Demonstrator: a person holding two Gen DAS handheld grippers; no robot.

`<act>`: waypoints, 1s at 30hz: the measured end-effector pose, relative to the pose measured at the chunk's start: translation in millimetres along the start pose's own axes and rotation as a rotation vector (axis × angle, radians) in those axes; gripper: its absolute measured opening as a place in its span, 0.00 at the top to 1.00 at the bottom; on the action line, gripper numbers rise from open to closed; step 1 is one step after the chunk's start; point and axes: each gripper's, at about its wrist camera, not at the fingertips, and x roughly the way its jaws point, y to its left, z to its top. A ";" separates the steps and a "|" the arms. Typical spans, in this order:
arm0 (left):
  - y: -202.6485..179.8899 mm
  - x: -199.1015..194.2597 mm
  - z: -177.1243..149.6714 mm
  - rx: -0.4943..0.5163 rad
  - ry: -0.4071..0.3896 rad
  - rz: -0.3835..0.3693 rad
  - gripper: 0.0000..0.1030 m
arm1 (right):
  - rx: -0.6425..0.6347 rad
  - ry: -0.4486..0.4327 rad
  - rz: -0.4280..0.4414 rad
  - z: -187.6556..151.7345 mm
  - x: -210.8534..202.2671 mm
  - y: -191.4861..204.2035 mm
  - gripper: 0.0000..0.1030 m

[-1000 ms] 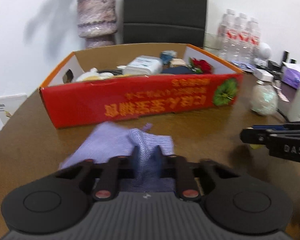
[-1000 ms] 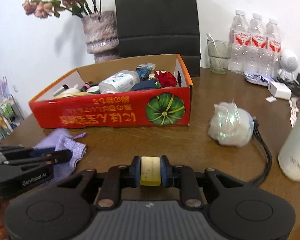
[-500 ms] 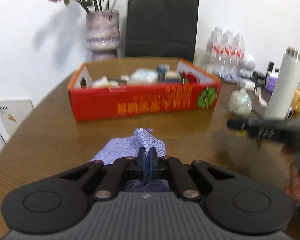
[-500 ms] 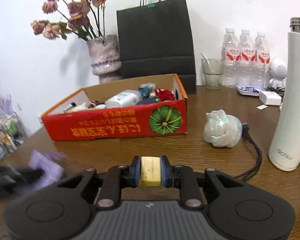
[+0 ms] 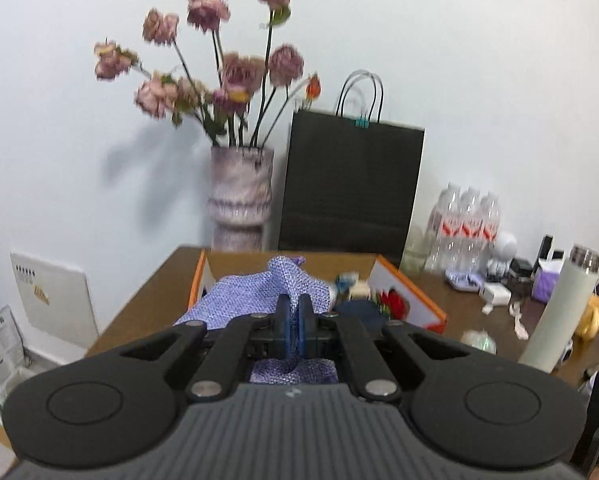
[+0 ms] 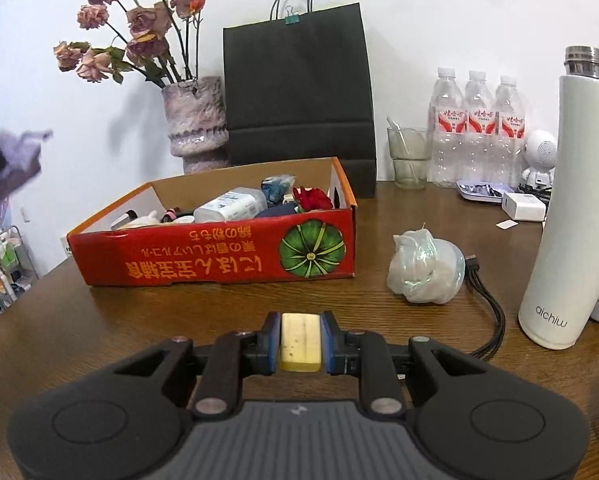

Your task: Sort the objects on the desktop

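My left gripper (image 5: 294,322) is shut on a lilac knitted cloth (image 5: 259,296), which hangs in the air in front of the red cardboard box (image 5: 411,292). In the right wrist view the same cloth (image 6: 15,160) shows blurred at the far left, high above the table. My right gripper (image 6: 300,340) is shut on a pale yellow block (image 6: 300,342), low over the wooden table and short of the red box (image 6: 219,256). The box holds several small items, among them a white bottle (image 6: 229,206) and a red flower (image 6: 313,198).
A crumpled clear plastic bag (image 6: 423,272) and a black cable (image 6: 487,308) lie right of the box. A tall white flask (image 6: 563,216) stands at the right. Behind the box are a vase of dried roses (image 6: 195,120), a black paper bag (image 6: 299,92) and water bottles (image 6: 475,128).
The left gripper has closed on the lilac cloth and lifted it off the table, up toward the box. The right gripper has stayed almost still with the yellow block.
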 end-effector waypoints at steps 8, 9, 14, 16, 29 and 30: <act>-4.3 22.3 41.7 0.013 -0.060 -0.044 0.96 | 0.040 -0.070 0.021 27.8 -21.4 -16.9 0.81; -4.7 29.7 47.7 0.018 -0.060 -0.047 0.96 | 0.034 -0.086 0.017 38.8 -23.6 -19.1 0.81; -9.3 85.6 70.4 0.015 -0.023 -0.055 0.96 | 0.029 -0.065 0.086 104.9 -3.6 -20.4 0.81; -12.6 116.1 72.3 0.037 0.008 -0.053 0.96 | 0.010 0.001 0.149 130.5 22.7 -14.9 0.81; 39.0 226.1 13.2 -0.020 0.249 0.009 0.44 | -0.031 0.368 0.160 134.9 179.2 37.2 0.56; 40.7 218.5 15.2 -0.009 0.238 0.012 0.31 | -0.008 0.366 0.152 133.1 179.9 35.8 0.54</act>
